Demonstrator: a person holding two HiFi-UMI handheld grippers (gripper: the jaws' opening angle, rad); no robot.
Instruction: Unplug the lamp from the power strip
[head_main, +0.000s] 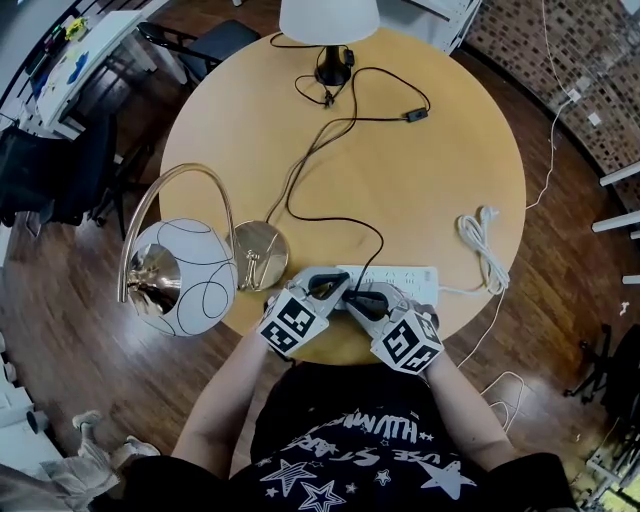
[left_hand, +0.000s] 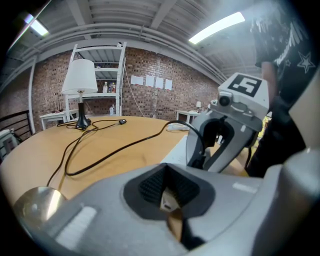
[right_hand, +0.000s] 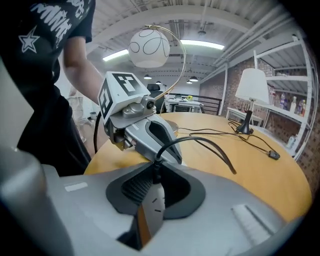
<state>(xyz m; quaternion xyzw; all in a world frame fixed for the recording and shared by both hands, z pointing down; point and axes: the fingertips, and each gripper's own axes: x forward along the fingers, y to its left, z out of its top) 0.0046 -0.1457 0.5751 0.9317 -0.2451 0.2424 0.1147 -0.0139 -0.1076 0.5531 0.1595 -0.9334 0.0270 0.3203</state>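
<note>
A white-shaded lamp (head_main: 328, 20) stands at the table's far edge. Its black cord (head_main: 320, 140) runs forward to a black plug (right_hand: 156, 167). My right gripper (right_hand: 152, 185) is shut on that plug, and the cord arches out from between the jaws. It sits over the left part of the white power strip (head_main: 405, 277) near the front edge. The jaws hide the plug's prongs. My left gripper (head_main: 335, 285) is shut, with its tips down on the strip's left end, facing the right gripper (left_hand: 215, 145).
A gold arc lamp with a white globe (head_main: 185, 275) and a round base (head_main: 260, 255) stands at the front left. The strip's white cable lies coiled (head_main: 482, 240) at the right and drops off the table. An inline switch (head_main: 416, 115) lies on the lamp cord.
</note>
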